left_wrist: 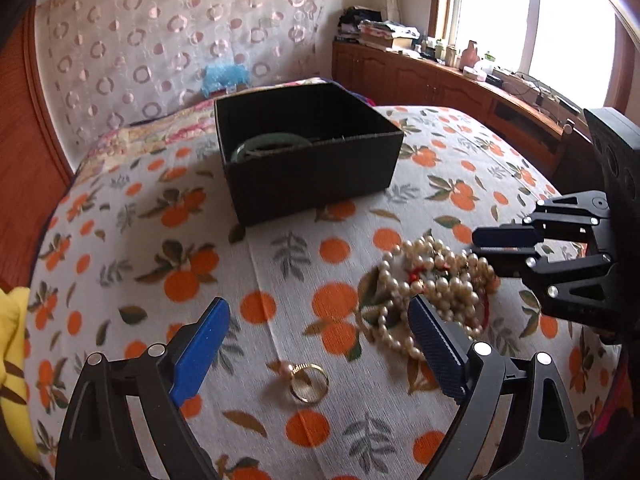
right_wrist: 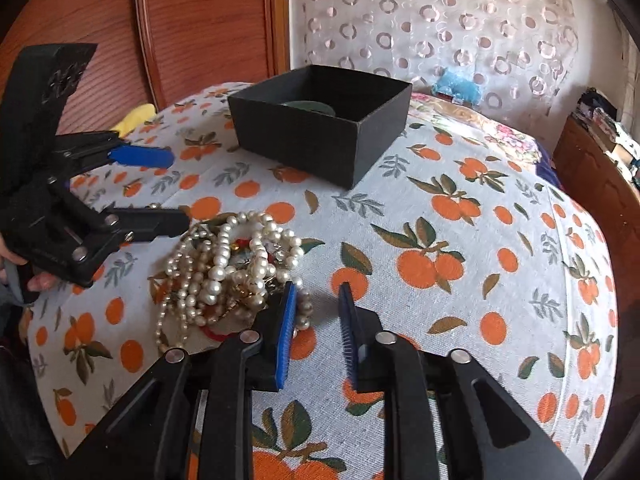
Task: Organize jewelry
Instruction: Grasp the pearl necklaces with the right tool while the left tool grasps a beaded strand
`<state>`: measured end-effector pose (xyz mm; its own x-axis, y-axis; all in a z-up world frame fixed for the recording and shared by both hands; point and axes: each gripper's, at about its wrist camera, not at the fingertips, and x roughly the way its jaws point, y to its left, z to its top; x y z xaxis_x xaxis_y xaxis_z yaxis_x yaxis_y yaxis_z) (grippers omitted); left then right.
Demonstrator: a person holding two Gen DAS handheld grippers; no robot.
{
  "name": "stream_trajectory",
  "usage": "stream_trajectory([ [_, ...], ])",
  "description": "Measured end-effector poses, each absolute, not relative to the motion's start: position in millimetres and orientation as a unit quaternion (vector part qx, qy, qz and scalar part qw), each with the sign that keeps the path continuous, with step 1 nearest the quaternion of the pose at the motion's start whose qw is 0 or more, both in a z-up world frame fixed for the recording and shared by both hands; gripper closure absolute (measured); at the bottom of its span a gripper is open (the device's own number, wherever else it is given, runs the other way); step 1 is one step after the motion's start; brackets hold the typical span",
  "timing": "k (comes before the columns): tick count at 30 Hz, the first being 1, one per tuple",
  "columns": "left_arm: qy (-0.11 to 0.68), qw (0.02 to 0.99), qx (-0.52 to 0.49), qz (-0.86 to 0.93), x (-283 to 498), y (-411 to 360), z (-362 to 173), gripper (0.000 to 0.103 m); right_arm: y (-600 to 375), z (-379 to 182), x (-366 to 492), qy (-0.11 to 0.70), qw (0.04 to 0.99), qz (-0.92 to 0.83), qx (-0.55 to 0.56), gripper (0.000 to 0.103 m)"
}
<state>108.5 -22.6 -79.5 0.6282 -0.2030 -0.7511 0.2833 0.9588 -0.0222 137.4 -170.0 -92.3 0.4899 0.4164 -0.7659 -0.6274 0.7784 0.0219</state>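
Only my left wrist camera shows the gold ring [left_wrist: 309, 382]: it lies on the orange-print bedspread [left_wrist: 280, 272] between the spread blue pads of my left claw [left_wrist: 320, 344], touching neither pad, with a small pinkish bead at its near-left edge. The same view shows a green bangle [left_wrist: 266, 145] against the inner wall of the black box [left_wrist: 308, 152]; from the right wrist camera the box [right_wrist: 320, 128] is seen at a lower angle and only a dark green curve shows inside it. The right wrist camera gives the better look at the pearl heap [right_wrist: 232, 268], a tangle of cream-white bead strands with bits of red cord and gold pieces in the middle (I cannot separate one strand from another). It sits on the bedspread nearer me than the box, between the two claws. My right claw [right_wrist: 320, 300] stands with a narrow gap between its pads and nothing in that gap; its left pad sits just beside the heap's edge, over a few beads. From the left camera that claw [left_wrist: 486, 250] comes in from the right, tips over the pearls. The left claw [right_wrist: 168, 196] shows wide open in the right view, and fingers [right_wrist: 40, 280] of my hand show beneath it.
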Motion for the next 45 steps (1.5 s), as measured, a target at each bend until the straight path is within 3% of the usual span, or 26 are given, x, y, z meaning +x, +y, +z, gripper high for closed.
stream_trajectory([
  [4, 0.417, 0.898, 0.03, -0.138, 104.0, -18.5, -82.6, 0.016, -170.5, -92.6, 137.8, 0.398, 0.86, 0.283, -0.149, 0.089],
  [9, 0.417, 0.896, 0.025, -0.151, 97.5, -20.8, -84.6, 0.017, -177.5, -94.2, 143.3, 0.397, 0.862, 0.283, -0.138, 0.089],
  [21, 0.423, 0.887, 0.04, -0.181, 96.2, -40.6, -83.6, 0.08, -180.2, -94.5, 144.1, 0.397, 0.863, 0.284, -0.132, 0.089],
  [28, 0.417, 0.889, 0.054, -0.184, 97.4, -47.5, -78.0, 0.082, -179.0, -94.9, 143.8, 0.395, 0.864, 0.282, -0.136, 0.089],
  [32, 0.416, 0.889, 0.064, -0.182, 102.6, -48.4, -74.4, 0.089, -178.3, -95.0, 143.4, 0.394, 0.864, 0.281, -0.139, 0.089],
  [45, 0.439, 0.873, 0.092, -0.193, 110.5, -56.7, -85.6, 0.089, -177.9, -95.7, 143.0, 0.393, 0.864, 0.281, -0.139, 0.089],
])
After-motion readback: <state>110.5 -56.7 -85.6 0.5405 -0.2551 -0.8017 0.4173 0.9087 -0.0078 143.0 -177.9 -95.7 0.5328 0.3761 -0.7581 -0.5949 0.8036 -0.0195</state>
